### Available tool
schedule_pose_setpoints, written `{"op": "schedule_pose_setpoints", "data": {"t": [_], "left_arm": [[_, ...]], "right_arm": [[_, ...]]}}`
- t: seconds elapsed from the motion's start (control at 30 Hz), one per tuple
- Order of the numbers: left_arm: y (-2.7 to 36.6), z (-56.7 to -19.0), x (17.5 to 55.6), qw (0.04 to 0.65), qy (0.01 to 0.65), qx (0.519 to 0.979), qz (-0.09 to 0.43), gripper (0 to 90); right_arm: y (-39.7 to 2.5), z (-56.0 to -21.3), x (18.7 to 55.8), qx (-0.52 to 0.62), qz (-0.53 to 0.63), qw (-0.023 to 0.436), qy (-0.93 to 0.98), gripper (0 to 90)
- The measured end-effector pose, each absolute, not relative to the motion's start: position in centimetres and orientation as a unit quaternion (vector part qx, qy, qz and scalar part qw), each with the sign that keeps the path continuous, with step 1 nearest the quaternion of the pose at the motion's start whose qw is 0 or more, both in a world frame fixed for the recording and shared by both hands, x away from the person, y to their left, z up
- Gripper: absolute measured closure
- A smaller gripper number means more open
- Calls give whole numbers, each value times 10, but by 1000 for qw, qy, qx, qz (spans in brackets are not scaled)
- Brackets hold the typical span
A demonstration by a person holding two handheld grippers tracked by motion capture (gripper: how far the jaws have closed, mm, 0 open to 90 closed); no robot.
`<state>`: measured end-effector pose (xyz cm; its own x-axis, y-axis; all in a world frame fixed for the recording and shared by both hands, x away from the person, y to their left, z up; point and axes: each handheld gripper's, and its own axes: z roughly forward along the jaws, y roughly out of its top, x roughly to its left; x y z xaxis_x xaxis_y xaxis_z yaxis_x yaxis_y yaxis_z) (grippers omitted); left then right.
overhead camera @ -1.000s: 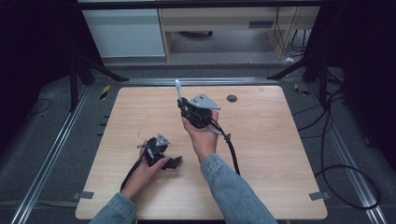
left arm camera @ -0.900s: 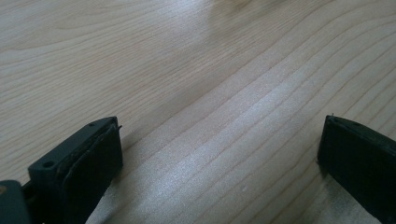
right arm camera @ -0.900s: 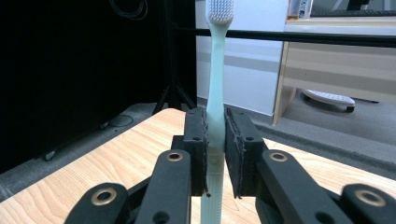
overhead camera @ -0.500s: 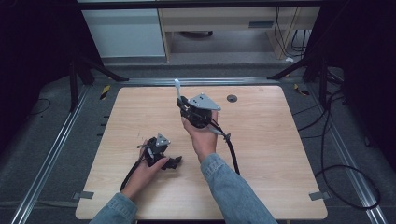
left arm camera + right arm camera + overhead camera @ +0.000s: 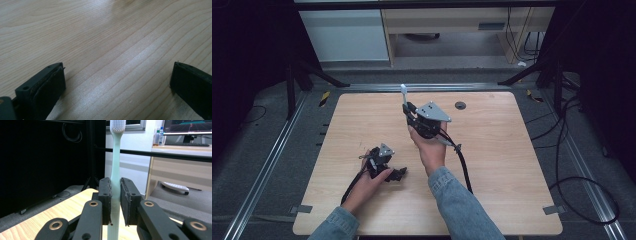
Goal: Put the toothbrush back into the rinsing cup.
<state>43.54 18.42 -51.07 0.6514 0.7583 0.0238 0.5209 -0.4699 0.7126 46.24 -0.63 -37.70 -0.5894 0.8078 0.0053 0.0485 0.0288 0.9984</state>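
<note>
A pale green toothbrush (image 5: pixel 115 170) with a white bristle head stands upright between the jaws of my right gripper (image 5: pixel 115 202), which is shut on its handle. From above, the right gripper (image 5: pixel 408 107) is lifted over the middle of the wooden table (image 5: pixel 507 150), the toothbrush (image 5: pixel 403 93) sticking out past its jaws toward the table's far edge. My left gripper (image 5: pixel 398 173) lies low at the front left of the table, held by a hand. Its jaws are wide apart over bare wood (image 5: pixel 117 62), with nothing between them.
A small dark round hole (image 5: pixel 460 105) sits in the table near the far edge. Black cables (image 5: pixel 464 167) trail from both grippers across the table. Metal rails (image 5: pixel 267 160) run along the table's sides, with cabinets (image 5: pixel 347 35) beyond the far edge.
</note>
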Motion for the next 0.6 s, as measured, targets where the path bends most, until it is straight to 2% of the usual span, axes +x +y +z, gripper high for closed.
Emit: {"op": "schedule_pose_setpoints", "data": {"t": [0.4, 0.6], "left_arm": [[184, -511, 435, 347, 379, 841, 171, 0], [184, -511, 435, 347, 380, 840, 170, 0]], "right_arm": [[-8, -381, 465, 318, 620, 324, 640, 792], [-11, -384, 469, 322, 627, 316, 635, 793]]}}
